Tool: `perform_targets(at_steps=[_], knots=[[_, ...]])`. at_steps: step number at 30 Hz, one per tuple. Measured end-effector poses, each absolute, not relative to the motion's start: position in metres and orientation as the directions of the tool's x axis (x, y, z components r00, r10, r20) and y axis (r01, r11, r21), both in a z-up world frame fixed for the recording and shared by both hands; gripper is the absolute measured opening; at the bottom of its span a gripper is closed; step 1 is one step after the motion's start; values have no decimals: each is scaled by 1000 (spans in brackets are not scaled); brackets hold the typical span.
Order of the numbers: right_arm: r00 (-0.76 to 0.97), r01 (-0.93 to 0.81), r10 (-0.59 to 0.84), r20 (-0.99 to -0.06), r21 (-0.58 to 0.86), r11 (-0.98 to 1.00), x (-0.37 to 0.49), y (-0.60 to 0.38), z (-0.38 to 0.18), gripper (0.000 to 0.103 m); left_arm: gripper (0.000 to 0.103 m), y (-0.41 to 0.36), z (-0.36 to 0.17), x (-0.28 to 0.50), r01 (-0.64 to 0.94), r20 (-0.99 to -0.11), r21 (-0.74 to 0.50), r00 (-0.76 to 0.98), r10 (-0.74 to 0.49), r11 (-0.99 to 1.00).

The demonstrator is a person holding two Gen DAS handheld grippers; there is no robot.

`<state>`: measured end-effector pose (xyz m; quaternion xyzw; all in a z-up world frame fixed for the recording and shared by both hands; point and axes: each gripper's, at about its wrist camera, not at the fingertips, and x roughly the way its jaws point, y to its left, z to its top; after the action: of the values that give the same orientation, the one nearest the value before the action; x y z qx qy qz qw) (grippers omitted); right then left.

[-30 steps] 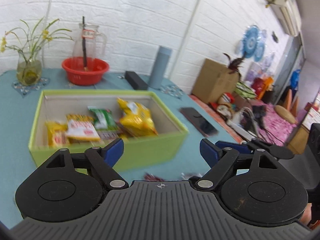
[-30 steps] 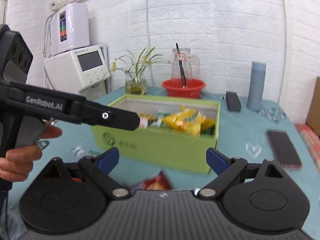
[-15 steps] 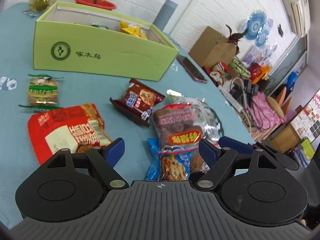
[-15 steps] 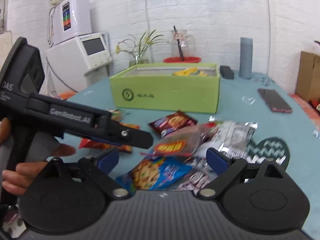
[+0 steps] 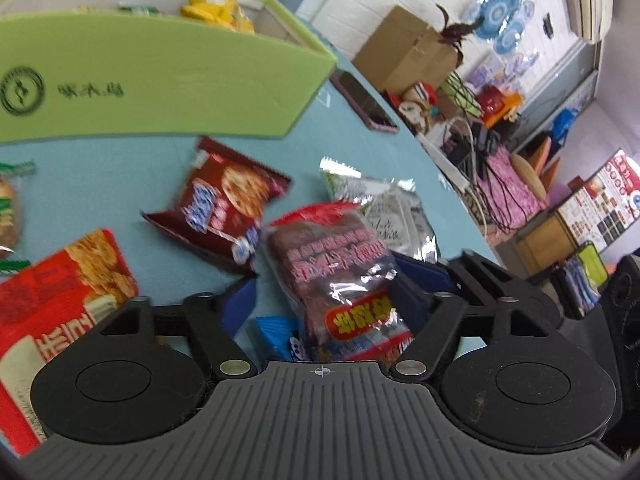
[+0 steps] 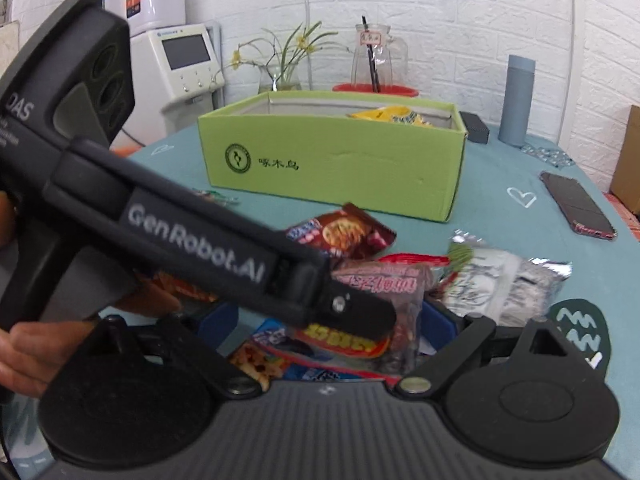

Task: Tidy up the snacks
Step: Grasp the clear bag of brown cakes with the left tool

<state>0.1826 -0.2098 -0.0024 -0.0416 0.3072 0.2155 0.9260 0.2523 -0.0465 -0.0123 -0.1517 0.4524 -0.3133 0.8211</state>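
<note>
A clear packet of brown snacks with a red label [image 5: 340, 276] lies on top of a pile on the teal table. My left gripper [image 5: 322, 300] straddles it and its jaws are closing. The right pad [image 5: 404, 296] is at the packet's edge, while a gap still shows at the left pad [image 5: 240, 300]. In the right wrist view the left gripper [image 6: 360, 316] crosses low over that packet [image 6: 380, 284]. My right gripper [image 6: 328, 318] is open just behind it, holding nothing. The green box [image 5: 160, 92] with a yellow packet [image 5: 216, 10] inside stands beyond.
Around the pile lie a dark red cookie packet [image 5: 224, 208], a silver packet [image 5: 384, 208], a large red packet [image 5: 60, 308] and a blue packet [image 5: 276, 332] underneath. A phone [image 6: 576, 208] lies to the right. A grey flask [image 6: 518, 100], a vase and a red bowl stand behind the box.
Both grippers have sunk from over the box to the snack pile in front of it. The left jaws have narrowed around the clear brown packet. The right jaws stay wide.
</note>
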Motion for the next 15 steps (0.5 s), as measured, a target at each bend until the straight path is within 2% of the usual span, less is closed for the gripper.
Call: perform_targets(at_steps=[1, 2, 3, 6, 11, 15], knots=[[708, -429, 387, -590, 75, 900, 183, -210, -3, 89, 35, -44, -15, 252, 365, -652, -534, 396, -647, 762], [715, -422, 373, -592, 60, 905, 181, -209, -3, 79, 28, -40, -15, 249, 355, -654, -529, 408, -637, 771], [720, -425, 369, -588, 47, 904, 178, -208, -3, 78, 16, -35, -13, 246, 349, -657, -519, 420, -625, 780], [721, -441, 395, -569, 62, 895, 166, -205, 3, 74, 14, -21, -7, 232, 337, -647, -523, 441, -622, 783], [747, -484, 419, -517, 10, 875, 160, -186, 23, 76, 14, -9, 20, 216, 331, -627, -476, 523, -578, 815], [763, -519, 440, -473, -44, 854, 187, -170, 47, 76, 14, 0, 53, 235, 336, -602, -420, 592, -536, 843]])
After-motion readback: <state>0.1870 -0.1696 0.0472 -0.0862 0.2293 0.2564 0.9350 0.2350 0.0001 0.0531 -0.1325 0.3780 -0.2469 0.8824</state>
